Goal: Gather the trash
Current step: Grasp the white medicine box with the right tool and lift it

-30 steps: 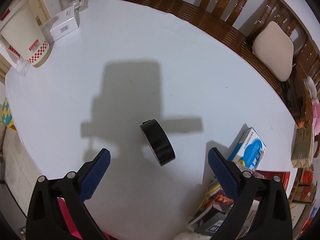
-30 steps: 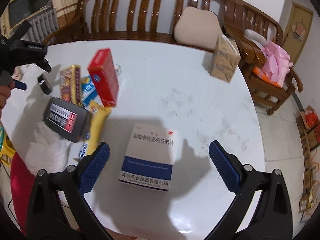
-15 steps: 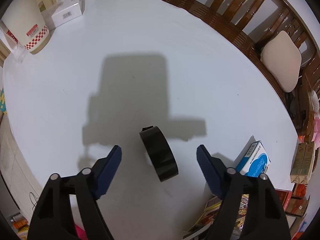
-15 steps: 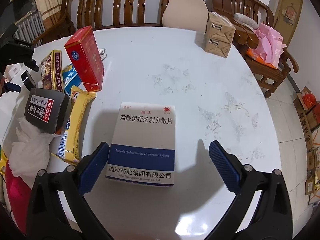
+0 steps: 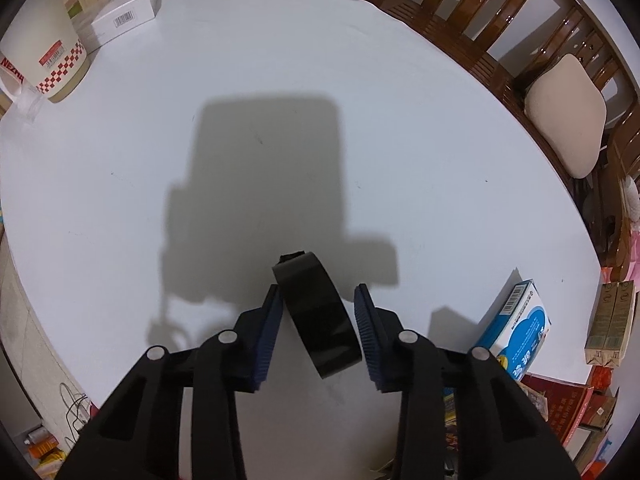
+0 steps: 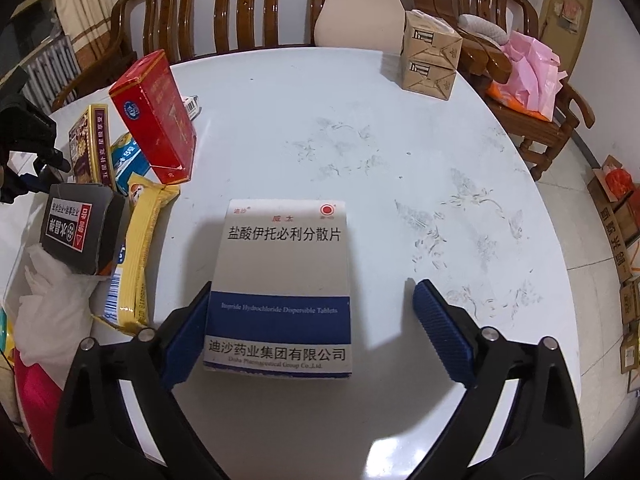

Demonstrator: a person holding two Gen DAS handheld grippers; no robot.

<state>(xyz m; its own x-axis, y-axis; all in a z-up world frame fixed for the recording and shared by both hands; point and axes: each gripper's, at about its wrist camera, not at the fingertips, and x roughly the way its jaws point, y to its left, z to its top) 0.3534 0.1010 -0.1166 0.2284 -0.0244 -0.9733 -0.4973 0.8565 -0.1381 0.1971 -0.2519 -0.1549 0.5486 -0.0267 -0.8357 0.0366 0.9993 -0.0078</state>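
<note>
A black tape roll [image 5: 316,312] stands on edge on the white round table [image 5: 280,120]. My left gripper [image 5: 318,312] has its blue pads close on both sides of the roll; the left pad touches it and a thin gap shows at the right pad. A white and blue medicine box [image 6: 280,284] lies flat on the table. My right gripper [image 6: 310,332] is open around its near end; the left pad touches the box's side and the right pad stands well clear.
A red box [image 6: 154,116], a yellow packet [image 6: 140,248], a black box [image 6: 80,232], white tissue [image 6: 52,312] and other packs lie at the left. Brown cartons [image 6: 430,56] stand at the far edge. A paper cup [image 5: 40,56], white box [image 5: 124,20] and blue box [image 5: 516,332] show.
My left gripper's jaws have narrowed from wide open to nearly gripping the tape roll. My right gripper has moved forward over the medicine box and narrowed somewhat.
</note>
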